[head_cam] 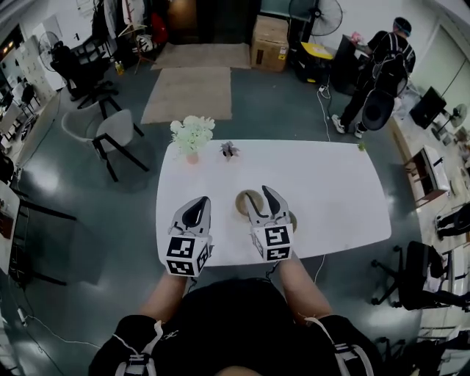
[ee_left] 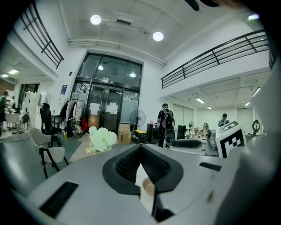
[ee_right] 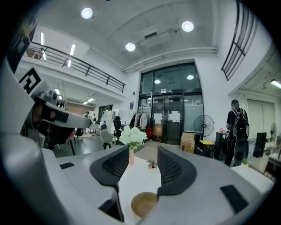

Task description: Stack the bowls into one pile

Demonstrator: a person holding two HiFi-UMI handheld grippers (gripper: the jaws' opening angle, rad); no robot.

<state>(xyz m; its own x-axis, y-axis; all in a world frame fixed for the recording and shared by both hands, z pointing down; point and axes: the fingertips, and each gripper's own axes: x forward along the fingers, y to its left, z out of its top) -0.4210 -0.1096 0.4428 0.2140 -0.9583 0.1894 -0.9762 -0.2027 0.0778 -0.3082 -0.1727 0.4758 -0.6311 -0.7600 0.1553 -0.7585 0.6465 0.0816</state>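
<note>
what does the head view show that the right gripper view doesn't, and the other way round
Only the head view: the whole white oval table, the tan floor rugs and the person's forearms. Only the right gripper view: round ceiling lights and a dark balcony railing. Both: the open right gripper by a round brown bowl, white flowers in a pink vase and a standing black fan.
</note>
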